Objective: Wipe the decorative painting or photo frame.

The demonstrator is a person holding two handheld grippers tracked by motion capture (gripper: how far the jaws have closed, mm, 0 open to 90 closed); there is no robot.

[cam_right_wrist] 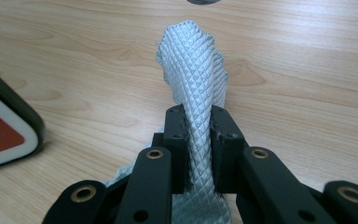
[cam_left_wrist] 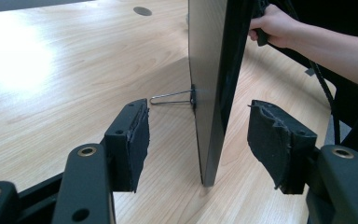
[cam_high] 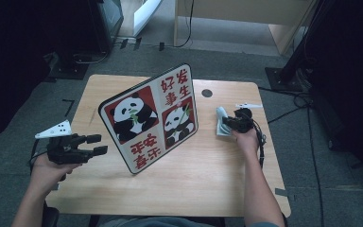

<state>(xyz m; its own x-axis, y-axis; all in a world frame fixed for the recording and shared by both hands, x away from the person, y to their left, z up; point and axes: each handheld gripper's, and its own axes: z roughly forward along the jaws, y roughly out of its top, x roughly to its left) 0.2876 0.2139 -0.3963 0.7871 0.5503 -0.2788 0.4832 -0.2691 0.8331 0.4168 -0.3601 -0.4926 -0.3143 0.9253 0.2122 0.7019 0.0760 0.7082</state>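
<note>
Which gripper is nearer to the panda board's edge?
The left. The left gripper has its open jaws either side of the panda board edge; the right gripper sits off to its side, pinching a cloth.

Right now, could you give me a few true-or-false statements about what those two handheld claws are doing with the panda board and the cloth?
1. The right gripper is shut on the cloth. True.
2. The left gripper is clamped on the panda board. False: its jaws stand open, one on each side of the board's edge, not touching it.
3. The panda board lies flat on the table. False: it stands upright, propped by a wire stand at its back.
4. The cloth is pale and quilted. True.
</note>
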